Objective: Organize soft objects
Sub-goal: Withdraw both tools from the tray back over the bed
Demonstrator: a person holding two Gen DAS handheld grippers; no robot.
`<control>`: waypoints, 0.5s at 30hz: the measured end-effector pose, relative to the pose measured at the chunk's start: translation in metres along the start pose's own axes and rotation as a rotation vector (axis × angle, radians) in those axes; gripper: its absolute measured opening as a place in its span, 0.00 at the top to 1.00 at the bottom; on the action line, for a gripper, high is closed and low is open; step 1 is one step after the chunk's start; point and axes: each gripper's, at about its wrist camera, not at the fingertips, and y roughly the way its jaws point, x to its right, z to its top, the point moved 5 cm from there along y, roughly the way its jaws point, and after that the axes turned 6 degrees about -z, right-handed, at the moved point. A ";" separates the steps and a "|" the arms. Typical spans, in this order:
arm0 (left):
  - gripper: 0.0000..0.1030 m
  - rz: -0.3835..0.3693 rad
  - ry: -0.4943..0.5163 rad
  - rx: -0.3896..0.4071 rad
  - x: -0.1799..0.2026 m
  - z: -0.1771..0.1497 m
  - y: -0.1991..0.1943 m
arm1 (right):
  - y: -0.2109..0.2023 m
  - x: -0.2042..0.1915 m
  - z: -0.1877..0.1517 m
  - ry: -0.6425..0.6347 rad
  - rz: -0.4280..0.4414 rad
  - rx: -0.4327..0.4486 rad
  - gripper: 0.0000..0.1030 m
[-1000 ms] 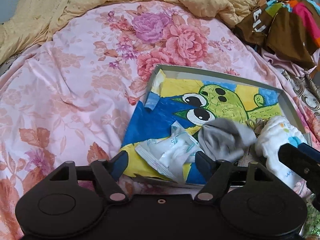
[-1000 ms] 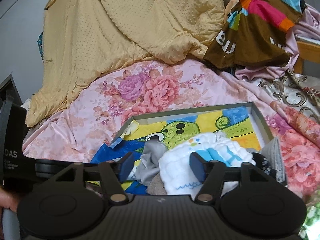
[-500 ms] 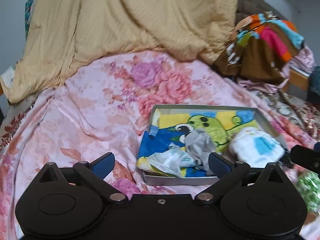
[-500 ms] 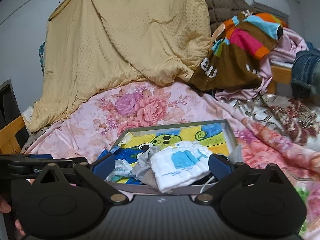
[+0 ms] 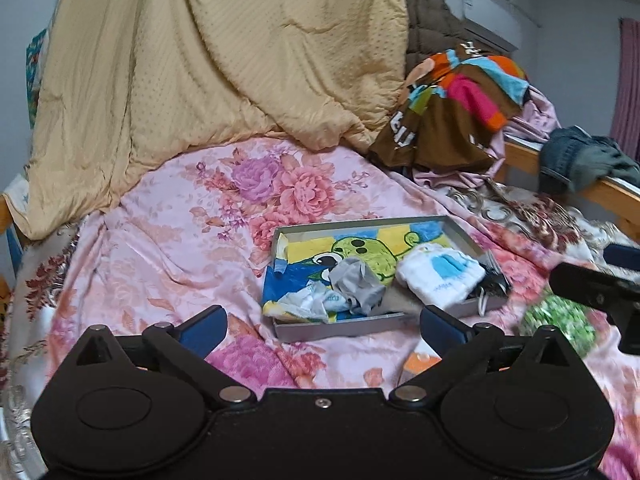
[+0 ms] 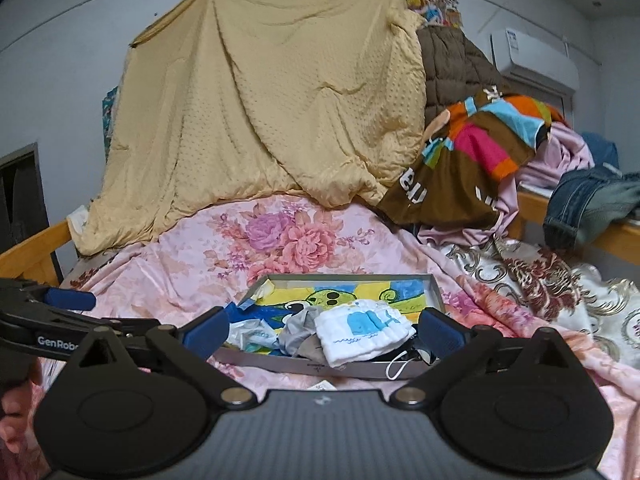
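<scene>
From the left wrist, the left gripper fills the bottom of the frame, fingers spread wide and holding nothing. Just above it, centre-right, a shallow box lies on the flowered bedspread, holding a white cloth, a grey cloth and a crumpled packet.

From the right wrist, the right gripper also stands released and empty at the bottom. The box sits at lower centre; the white cloth lies between the fingertips, untouched. A tan quilt hangs across the upper middle.
</scene>
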 end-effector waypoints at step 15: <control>0.01 -0.102 0.089 -0.080 0.005 -0.042 -0.076 | -0.073 -0.022 -0.048 -0.019 0.054 -0.048 0.00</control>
